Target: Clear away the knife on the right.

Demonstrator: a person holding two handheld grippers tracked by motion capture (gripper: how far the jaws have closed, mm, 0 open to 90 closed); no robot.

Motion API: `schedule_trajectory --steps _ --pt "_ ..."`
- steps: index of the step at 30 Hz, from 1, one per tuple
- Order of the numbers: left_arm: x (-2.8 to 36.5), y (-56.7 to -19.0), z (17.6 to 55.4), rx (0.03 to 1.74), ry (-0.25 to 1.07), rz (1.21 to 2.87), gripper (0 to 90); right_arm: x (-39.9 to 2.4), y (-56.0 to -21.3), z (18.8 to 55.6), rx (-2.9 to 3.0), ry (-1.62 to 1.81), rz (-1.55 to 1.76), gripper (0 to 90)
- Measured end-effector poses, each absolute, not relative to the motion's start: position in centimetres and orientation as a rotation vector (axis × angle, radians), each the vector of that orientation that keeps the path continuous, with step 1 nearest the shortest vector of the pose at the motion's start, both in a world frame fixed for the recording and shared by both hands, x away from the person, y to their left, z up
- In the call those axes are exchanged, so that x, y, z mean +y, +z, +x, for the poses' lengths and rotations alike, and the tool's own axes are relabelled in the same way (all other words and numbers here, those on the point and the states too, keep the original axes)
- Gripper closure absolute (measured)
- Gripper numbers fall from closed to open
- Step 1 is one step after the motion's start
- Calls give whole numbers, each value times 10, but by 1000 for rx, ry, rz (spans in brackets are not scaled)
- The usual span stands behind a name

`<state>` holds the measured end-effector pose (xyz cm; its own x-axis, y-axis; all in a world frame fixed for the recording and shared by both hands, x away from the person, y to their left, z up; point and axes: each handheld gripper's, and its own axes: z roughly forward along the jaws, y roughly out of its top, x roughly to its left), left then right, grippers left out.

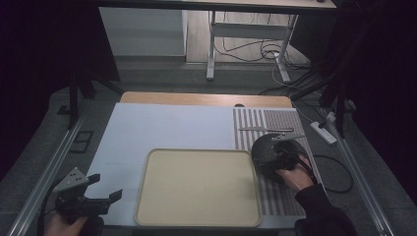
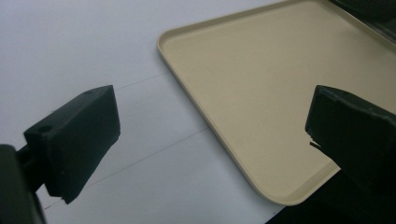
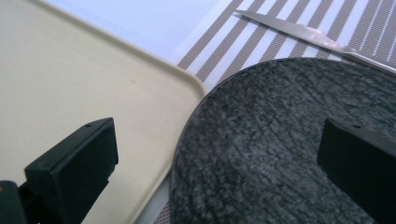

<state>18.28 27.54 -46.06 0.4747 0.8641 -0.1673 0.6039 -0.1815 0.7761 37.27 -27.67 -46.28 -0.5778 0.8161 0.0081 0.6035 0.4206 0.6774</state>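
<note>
Two hand-held black grippers, one dark sleeve

The left gripper (image 1: 106, 188) has a matte black body, two blocky black jaws with small round screw holes near their ends, and a grey three-cornered plate dotted with dark spots on top. The right gripper (image 1: 281, 150) is black too, topped by a grey plate, with a black cable looping off beside it. The right forearm wears a dark long sleeve (image 1: 322, 211).

A beige tray (image 1: 197, 189) lies on a white sheet (image 1: 147, 128). A metal knife (image 1: 259, 129) rests on a striped placemat (image 1: 275, 123) beside it.
</note>
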Motion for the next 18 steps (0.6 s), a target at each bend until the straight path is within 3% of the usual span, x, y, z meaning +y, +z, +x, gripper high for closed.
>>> schedule_trajectory --steps 18 --pt "276 -461 183 1226 394 1890 29 -285 -468 408 2329 915 1285 0"
